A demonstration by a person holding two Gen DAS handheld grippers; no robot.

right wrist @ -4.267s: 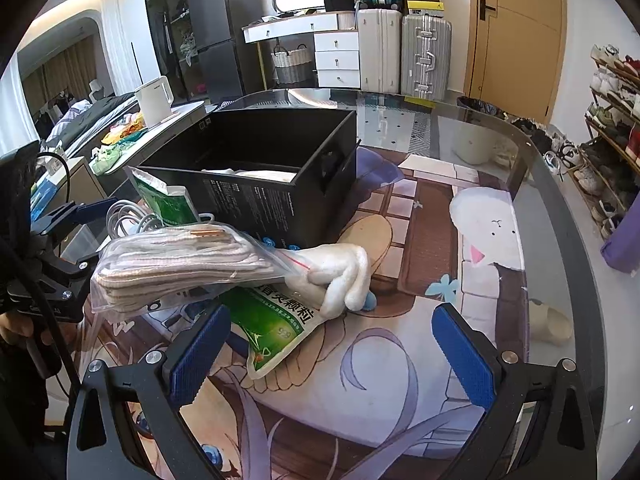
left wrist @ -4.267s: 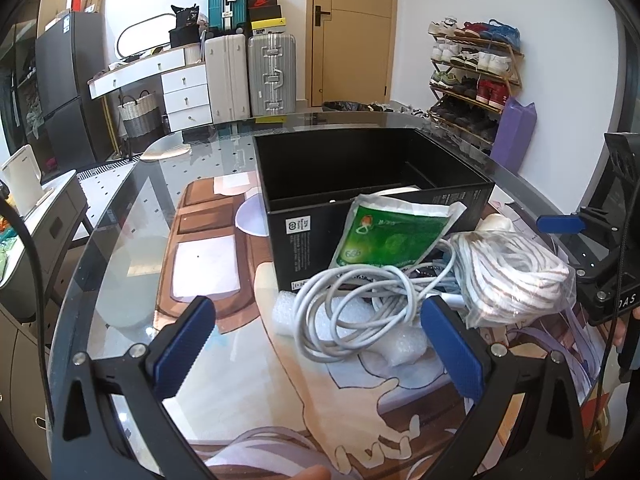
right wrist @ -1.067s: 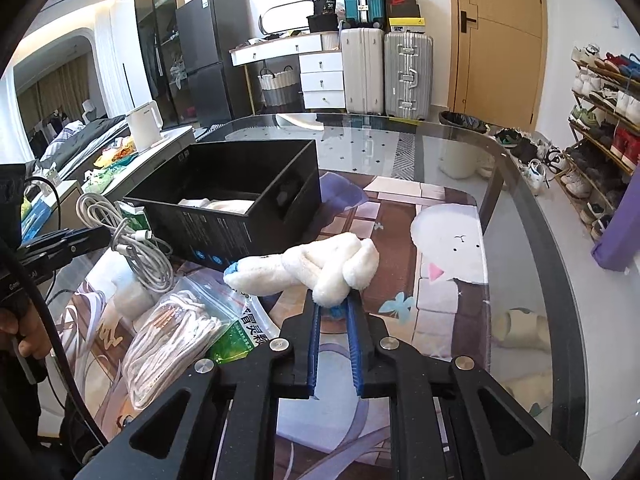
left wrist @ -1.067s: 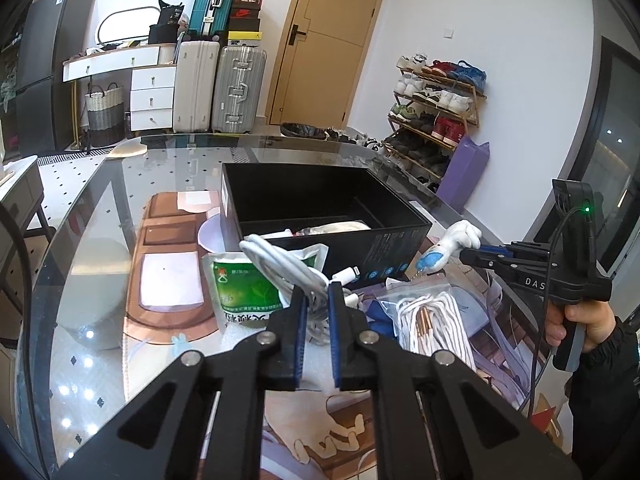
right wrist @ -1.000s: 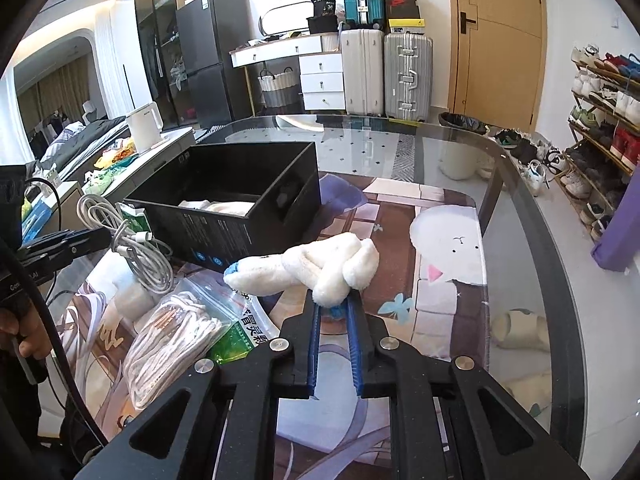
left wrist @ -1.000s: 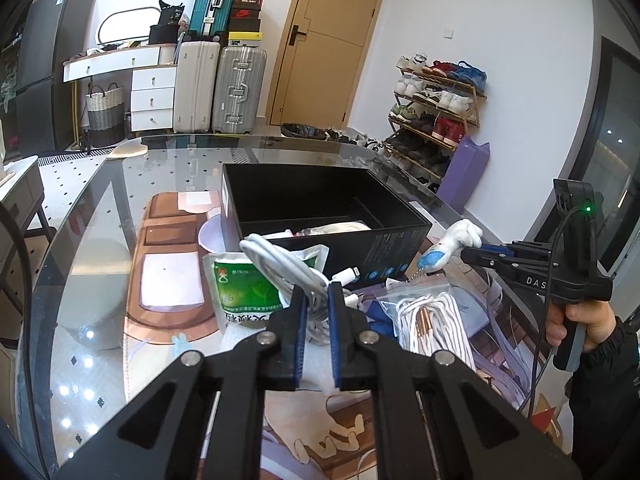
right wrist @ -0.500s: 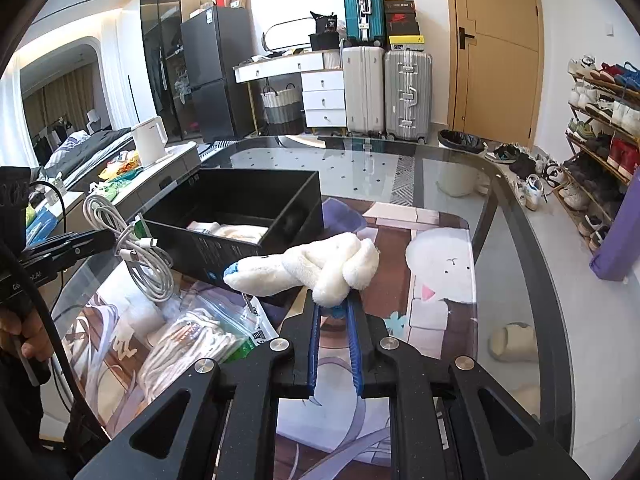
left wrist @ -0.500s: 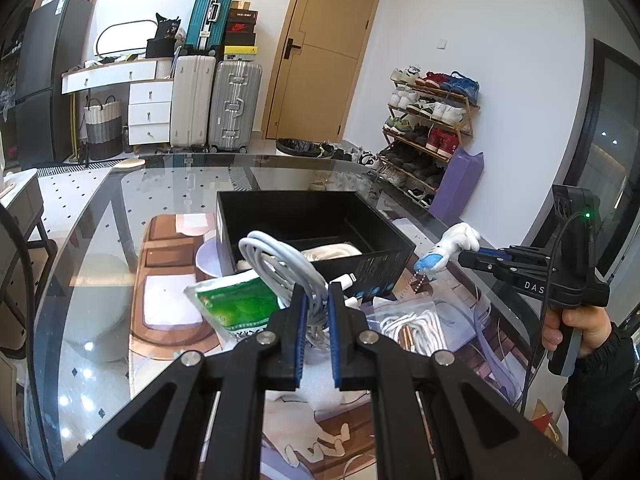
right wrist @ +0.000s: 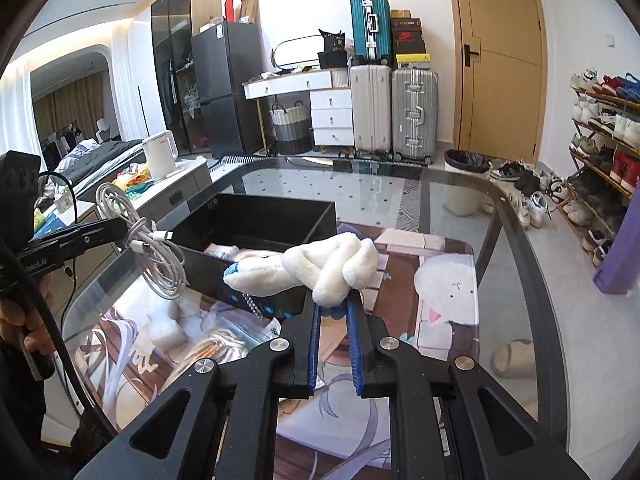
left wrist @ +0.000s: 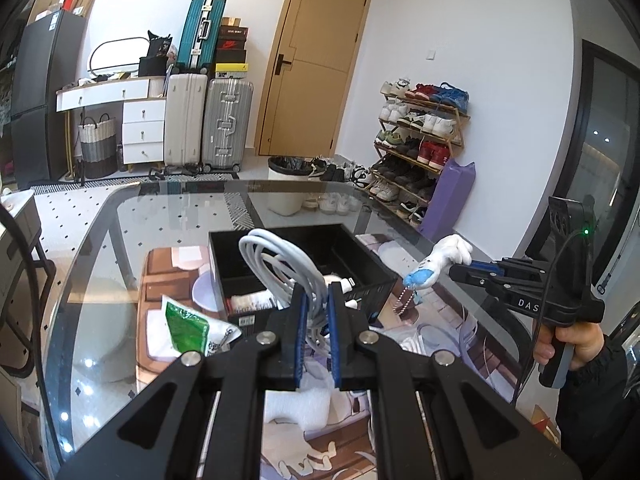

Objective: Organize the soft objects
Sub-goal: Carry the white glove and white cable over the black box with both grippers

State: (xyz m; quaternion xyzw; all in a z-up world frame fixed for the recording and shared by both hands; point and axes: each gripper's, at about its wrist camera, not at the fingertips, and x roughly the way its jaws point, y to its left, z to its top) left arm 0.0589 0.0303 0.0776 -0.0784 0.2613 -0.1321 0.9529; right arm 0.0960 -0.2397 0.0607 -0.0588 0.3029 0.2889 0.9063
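Above the round glass table [right wrist: 516, 248], the left gripper [left wrist: 317, 300] is clamped on a coiled white charging cable [left wrist: 276, 260] before the open black rectangular box [left wrist: 360, 258], while the right gripper [right wrist: 334, 312] pinches a white plush toy [right wrist: 320, 266] beside the box's right edge.

The box [left wrist: 296, 256] sits on the glass table [left wrist: 120, 240], mid-surface; the cable coil [left wrist: 276, 264] hangs above its near edge, pinched in the left gripper [left wrist: 316, 316]; right of the box, the plush toy [right wrist: 316, 268] rides above the table in the right gripper [right wrist: 334, 320]; a sachet [left wrist: 188, 326] lies left of the box; a bagged bundle [right wrist: 224, 344] lies in front.
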